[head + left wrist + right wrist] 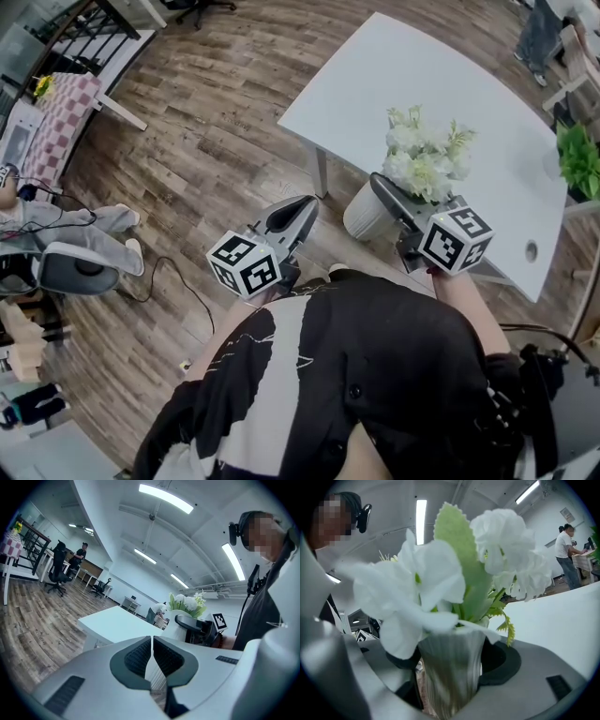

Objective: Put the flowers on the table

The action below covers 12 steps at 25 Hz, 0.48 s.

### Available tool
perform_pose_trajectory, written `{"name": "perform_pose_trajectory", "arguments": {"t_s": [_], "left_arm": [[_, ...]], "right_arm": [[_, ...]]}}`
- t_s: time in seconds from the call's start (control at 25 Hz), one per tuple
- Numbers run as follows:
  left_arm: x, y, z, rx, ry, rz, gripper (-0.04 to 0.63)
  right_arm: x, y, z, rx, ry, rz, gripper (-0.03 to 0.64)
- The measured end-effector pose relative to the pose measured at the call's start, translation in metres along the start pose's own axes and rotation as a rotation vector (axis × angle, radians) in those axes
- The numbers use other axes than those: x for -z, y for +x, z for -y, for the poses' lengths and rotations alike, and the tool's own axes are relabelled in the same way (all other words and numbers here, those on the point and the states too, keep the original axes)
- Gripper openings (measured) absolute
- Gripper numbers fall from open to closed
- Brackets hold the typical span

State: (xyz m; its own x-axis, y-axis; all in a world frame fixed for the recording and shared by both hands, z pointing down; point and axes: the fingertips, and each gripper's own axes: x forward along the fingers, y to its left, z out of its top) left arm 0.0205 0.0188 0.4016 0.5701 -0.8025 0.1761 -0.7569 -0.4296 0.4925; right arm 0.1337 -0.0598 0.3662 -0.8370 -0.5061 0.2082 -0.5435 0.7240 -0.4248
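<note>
White flowers (440, 573) in a ribbed pale vase (451, 660), bottom centre, grasped between the right gripper (453, 677) jaws; left gripper (152, 645) jaws clenched, empty.

No legible text, brand, number or label found. Left marker cube (246, 264) and right marker cube (456, 240) bear black-and-white square patterns only, without characters. Small wall sign (567, 514): too blurred to read.
</note>
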Motion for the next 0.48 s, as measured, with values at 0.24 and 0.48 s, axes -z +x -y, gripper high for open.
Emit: {"name": "perform_pose_trajectory", "arguments": {"t_s": [0.24, 0.48], "left_arm": [[-0.014, 0.009, -0.006, -0.009, -0.005, -0.007, 0.026], [-0.028, 0.026, -0.005, 0.010, 0.004, -0.007, 0.026]], "right_arm": [[-0.020, 0.012, 0.005, -0.011, 0.014, 0.012, 0.357], [-0.037, 0.011, 0.015, -0.006, 0.016, 0.038, 0.357]]}}
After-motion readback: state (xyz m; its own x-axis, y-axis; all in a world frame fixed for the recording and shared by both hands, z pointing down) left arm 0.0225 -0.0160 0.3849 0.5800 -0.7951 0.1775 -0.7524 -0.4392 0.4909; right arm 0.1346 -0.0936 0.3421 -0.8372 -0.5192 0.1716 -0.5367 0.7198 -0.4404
